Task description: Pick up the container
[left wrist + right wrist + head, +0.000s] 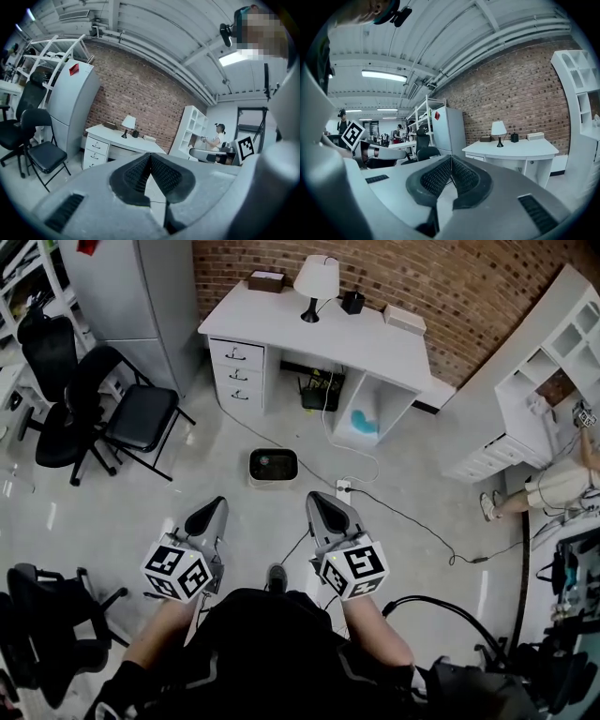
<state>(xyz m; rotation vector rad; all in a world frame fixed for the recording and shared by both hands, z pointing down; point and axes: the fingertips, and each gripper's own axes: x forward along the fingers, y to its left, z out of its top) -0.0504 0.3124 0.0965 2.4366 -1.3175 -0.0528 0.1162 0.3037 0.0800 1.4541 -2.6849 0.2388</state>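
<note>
The container sits on the floor just above the centre of the head view. It lies below the white tabletop with the lamp, and a cable trails across the floor to its right. Your left gripper and right gripper hang lower in the frame, well apart from it, each with its fingers pressed together on nothing. The step in hand, I judge, is the reach. Spread one pair of fingers before you come down, aim them over a single rim wall rather than the whole body, and keep clear of the cable.
</note>
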